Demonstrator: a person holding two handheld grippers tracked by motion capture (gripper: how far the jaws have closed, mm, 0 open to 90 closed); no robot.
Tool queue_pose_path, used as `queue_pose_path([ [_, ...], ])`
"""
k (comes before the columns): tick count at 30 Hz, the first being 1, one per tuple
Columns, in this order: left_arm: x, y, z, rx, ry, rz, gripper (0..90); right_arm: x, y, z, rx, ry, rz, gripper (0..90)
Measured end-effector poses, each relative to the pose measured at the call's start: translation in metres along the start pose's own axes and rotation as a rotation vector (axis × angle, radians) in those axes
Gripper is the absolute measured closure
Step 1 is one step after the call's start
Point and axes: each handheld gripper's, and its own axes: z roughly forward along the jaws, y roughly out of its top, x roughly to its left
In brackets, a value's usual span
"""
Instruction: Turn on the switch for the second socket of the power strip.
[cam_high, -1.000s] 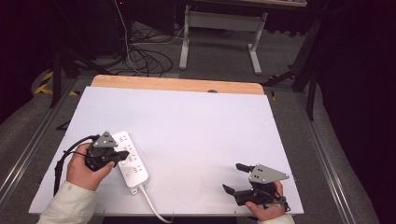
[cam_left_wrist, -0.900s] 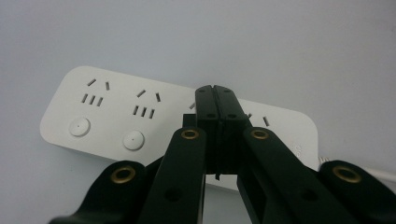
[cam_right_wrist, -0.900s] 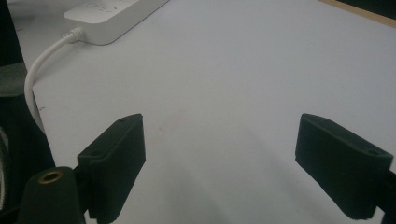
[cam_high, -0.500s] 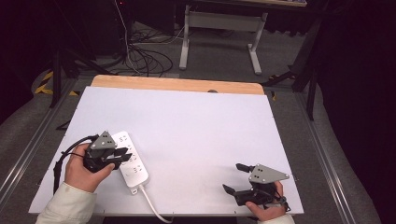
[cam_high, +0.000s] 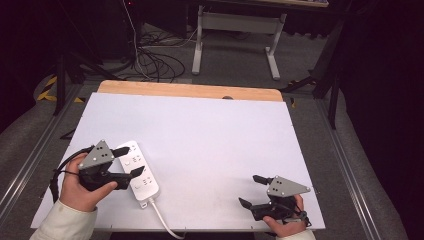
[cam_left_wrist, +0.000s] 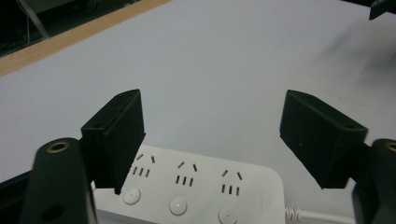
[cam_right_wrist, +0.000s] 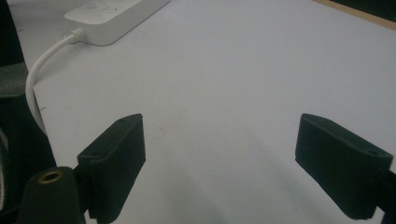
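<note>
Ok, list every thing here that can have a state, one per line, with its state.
left gripper: open, jaws astride the power strip, not closed on it
right gripper: open, holding nothing, over the bare white table
power strip: flat on the table, sockets up, nothing plugged in
white cord: attached, trailing off the near edge

High view: overhead, facing 12 o'clock.
Left gripper view: close above power strip (cam_left_wrist: 196, 196).
Right gripper view: low; shares that strip.

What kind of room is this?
Probably a lab or workshop: a white-topped table holding a power strip, loose cables on the grey floor, and a metal desk frame behind.
</note>
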Motion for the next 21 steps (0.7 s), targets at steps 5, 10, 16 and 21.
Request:
queue_pose_path([
  [5,-0.001,-0.004,-0.009,-0.072,-0.024,-0.012,16.5,0.000,0.000,-0.001,-0.002,0.001,-0.001,16.7],
  [10,-0.001,-0.011,-0.018,-0.100,-0.012,0.013,18.4,0.000,0.000,-0.001,-0.005,0.001,0.001,16.7],
  [16,0.002,-0.023,-0.024,-0.142,-0.036,0.009,15.1,0.000,0.000,-0.002,-0.005,0.001,0.001,16.7],
  [21,0.005,-0.034,-0.028,-0.146,-0.052,-0.008,12.8,0.000,0.000,-0.002,-0.006,0.002,0.001,16.7],
])
